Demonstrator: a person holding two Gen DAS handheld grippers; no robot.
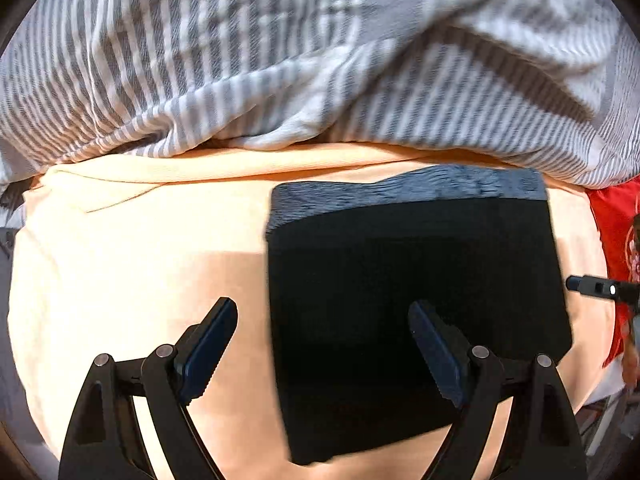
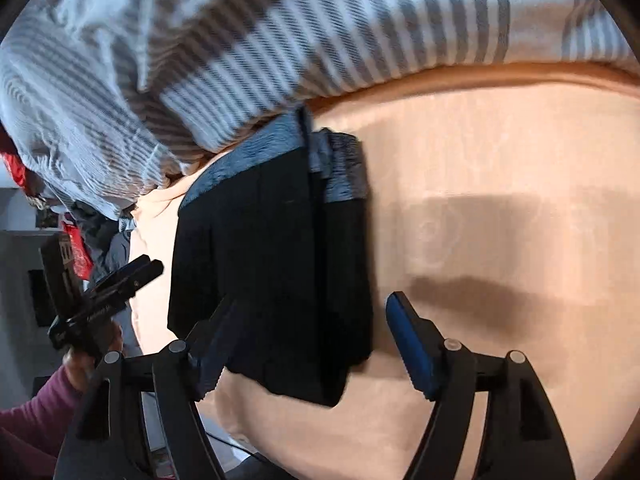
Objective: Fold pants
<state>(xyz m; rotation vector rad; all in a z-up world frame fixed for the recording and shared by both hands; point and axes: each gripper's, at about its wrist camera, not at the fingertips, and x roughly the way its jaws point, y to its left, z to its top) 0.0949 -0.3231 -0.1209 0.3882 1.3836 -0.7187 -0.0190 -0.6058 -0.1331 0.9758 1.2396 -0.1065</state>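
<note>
The black pants [image 1: 416, 300] lie folded into a compact rectangle on the peach sheet [image 1: 140, 260], grey waistband [image 1: 420, 190] at the far end. My left gripper [image 1: 324, 344] hovers open over the pants' left edge, one finger above the sheet, the other above the fabric. In the right wrist view the pants [image 2: 272, 272] lie left of centre. My right gripper [image 2: 316, 340] stands open astride their near right corner, its pads not pressing the cloth. One of the right gripper's fingers [image 1: 592, 286] pokes in at the right edge of the left wrist view.
A grey-and-white striped duvet [image 1: 280, 60] is bunched along the far side of the bed. A red item [image 1: 616, 216] lies at the right. A hand [image 2: 92, 344] in a pink sleeve [image 2: 36, 412] holds the left gripper [image 2: 150, 266] beyond the bed's edge.
</note>
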